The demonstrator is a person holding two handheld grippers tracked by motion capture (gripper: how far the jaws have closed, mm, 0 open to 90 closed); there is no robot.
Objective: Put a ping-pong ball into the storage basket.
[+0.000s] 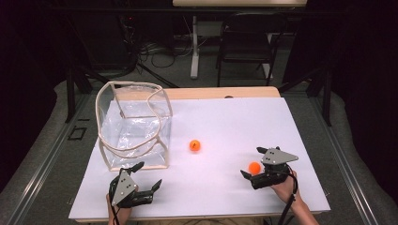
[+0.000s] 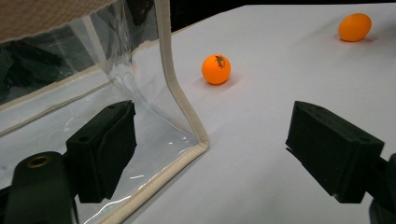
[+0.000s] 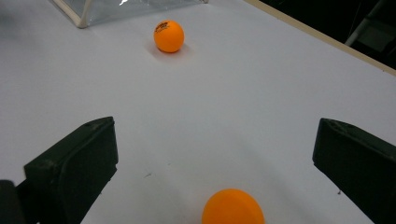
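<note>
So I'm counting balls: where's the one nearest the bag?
In the high view, that orange ball lies mid-table on the white sheet, just right of the clear bag.

The white table point(image 1: 263, 122) lies wide and bare between the clear bag point(image 1: 133, 126) and the far ball point(image 1: 195, 145). The bag's soft corner point(image 2: 198, 140) sits just in front of the left gripper point(image 1: 143, 180). The near ball point(image 1: 254, 167) sits between the right gripper's point(image 1: 253, 164) wide jaws, maybe not touching.

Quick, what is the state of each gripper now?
Left gripper: open, holding nothing, beside the clear bag.
Right gripper: open around an orange ball, not clamped.
</note>
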